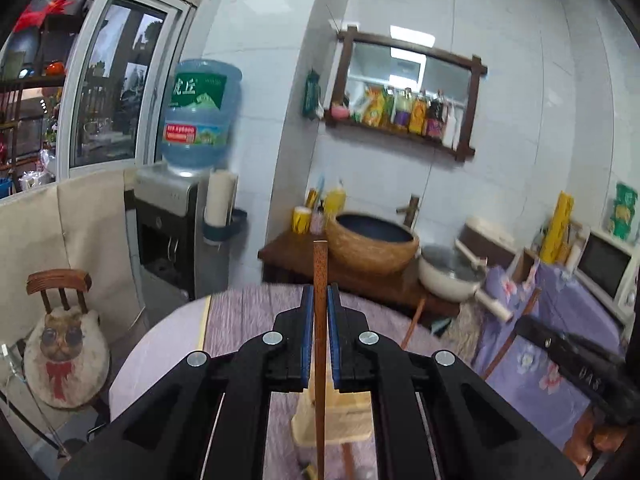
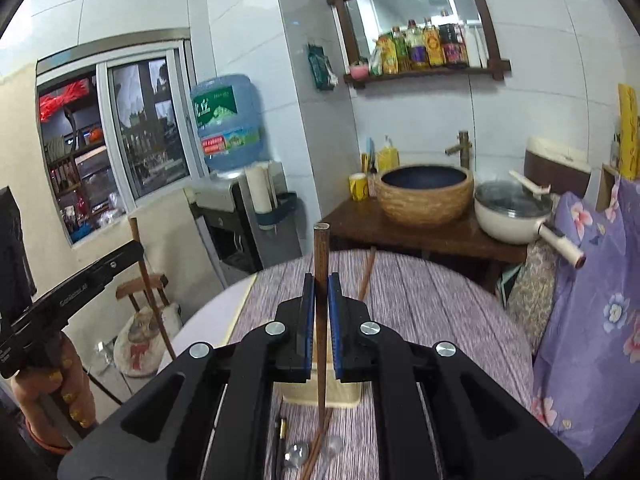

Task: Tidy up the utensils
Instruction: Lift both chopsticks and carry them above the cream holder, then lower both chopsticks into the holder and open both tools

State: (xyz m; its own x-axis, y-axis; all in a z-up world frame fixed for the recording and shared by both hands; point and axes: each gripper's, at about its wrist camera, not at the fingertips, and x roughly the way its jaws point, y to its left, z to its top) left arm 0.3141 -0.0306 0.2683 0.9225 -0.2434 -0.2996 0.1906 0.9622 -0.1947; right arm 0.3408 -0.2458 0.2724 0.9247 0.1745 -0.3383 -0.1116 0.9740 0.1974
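Left gripper (image 1: pixel 320 304) & right gripper (image 2: pixel 320 294) each clamp an upright chopstick (image 1: pixel 320 280) (image 2: pixel 321 256) above the table (image 2: pixel 420 300), w/ a beige holder (image 2: pixel 340 394) just below.

The right gripper (image 2: pixel 320 292) fingers (image 2: pixel 307 312) clamp an upright brown chopstick (image 2: pixel 321 256) above the cream box (image 2: pixel 320 394).

Utensil holder (image 2: pixel 320 394) on table (image 2: pixel 440 320); basin (image 2: pixel 424 194) behind, pot (image 2: pixel 512 212) to its right
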